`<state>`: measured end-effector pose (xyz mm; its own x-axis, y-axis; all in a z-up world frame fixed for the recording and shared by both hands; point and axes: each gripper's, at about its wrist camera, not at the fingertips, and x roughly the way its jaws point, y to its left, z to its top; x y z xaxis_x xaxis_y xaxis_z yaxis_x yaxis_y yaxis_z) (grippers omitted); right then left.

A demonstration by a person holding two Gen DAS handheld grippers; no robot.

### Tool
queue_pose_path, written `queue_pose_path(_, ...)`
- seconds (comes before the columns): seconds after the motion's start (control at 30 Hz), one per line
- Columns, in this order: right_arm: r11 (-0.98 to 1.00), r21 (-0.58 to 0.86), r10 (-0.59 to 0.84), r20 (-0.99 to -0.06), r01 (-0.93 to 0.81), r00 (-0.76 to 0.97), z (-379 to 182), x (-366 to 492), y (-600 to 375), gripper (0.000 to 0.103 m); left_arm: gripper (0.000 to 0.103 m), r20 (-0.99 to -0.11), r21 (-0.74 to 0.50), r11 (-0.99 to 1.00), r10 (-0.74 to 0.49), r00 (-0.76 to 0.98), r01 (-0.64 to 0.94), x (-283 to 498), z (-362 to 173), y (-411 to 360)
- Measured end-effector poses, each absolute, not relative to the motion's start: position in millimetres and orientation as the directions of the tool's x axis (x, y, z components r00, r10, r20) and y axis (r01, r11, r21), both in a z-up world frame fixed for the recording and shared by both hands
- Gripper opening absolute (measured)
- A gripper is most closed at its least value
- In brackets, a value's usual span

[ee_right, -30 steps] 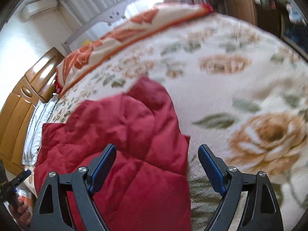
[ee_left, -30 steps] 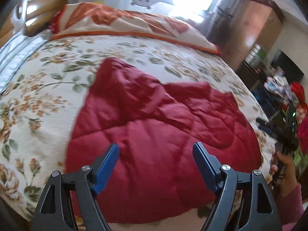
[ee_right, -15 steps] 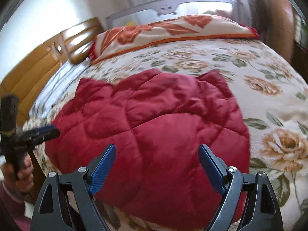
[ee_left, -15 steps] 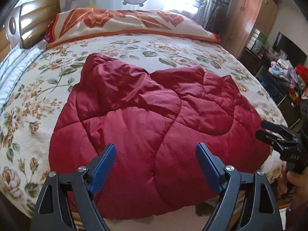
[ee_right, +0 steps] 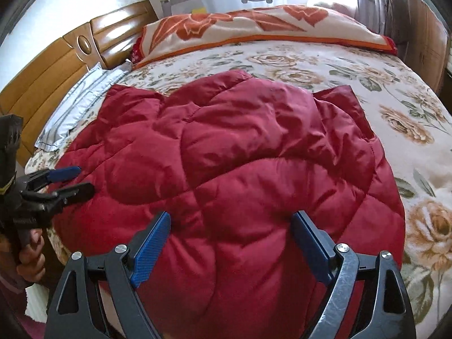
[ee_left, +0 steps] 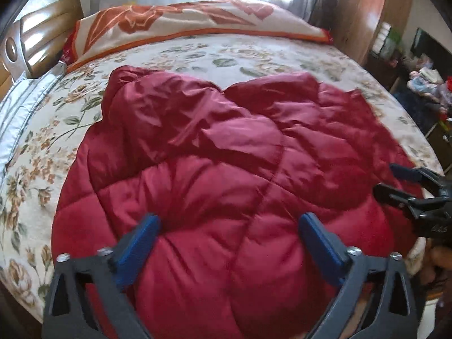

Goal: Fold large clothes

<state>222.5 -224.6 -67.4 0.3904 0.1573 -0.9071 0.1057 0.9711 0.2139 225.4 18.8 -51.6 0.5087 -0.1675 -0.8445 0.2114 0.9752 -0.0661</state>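
Note:
A large dark-red quilted garment lies crumpled across the near half of the bed; it also shows in the right wrist view. My left gripper is open, its blue pads spread above the garment's near edge. My right gripper is open too, above the near edge further right. Each gripper shows in the other's view: the right one at the garment's right side, the left one at its left side. Neither holds cloth.
The bed has a floral cover with a long orange-and-cream pillow at the far end, a wooden headboard on the left and a pale folded sheet. A wooden wardrobe and cluttered shelves stand on the right.
Both grippers have swung round and drawn back to face the garment squarely from its near edge. Their jaws have stayed open. The garment has not visibly moved.

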Motion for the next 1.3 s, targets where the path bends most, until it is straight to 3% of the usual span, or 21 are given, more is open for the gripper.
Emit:
queue_pose_path(0.33,0.976,0.17,0.121,-0.945,0.138,0.304,-90,275,-240,0.09,0.103,-0.904,-0.061,0.987,-0.118,0.41,0.148,312,-67,13)
queue_pose_path(0.53,0.96,0.115,0.043,-0.962,0.256,0.271,-113,301,-273,0.089,0.102,-0.924,-0.038,0.999,-0.028,0.382,-0.019,370,-90,44)
queue_pose_path(0.77,0.908,0.142,0.042,-0.967,0.393,0.252,-132,310,-315,0.089,0.103,-0.941,-0.087,0.988,-0.039,0.337,-0.128,412,-121,66)
queue_pose_path(0.97,0.815,0.169,0.022,-0.965,0.554,0.261,-140,295,-347,0.089,0.101,-0.93,-0.137,0.968,-0.052,0.363,-0.212,426,-130,92)
queue_pose_path(1.03,0.792,0.193,0.038,-0.962,0.579,0.27,-141,290,-354,0.089,0.092,-0.92,-0.157,0.964,-0.064,0.386,-0.216,419,-124,97)
queue_pose_path(1.13,0.793,0.222,0.049,-0.951,0.567,0.305,-135,286,-354,0.089,0.085,-0.902,-0.188,0.965,-0.095,0.422,-0.185,400,-108,98)
queue_pose_path(1.3,0.792,0.273,0.045,-0.918,0.546,0.395,-117,276,-353,0.089,0.086,-0.856,-0.233,0.969,-0.167,0.489,-0.077,350,-80,91)
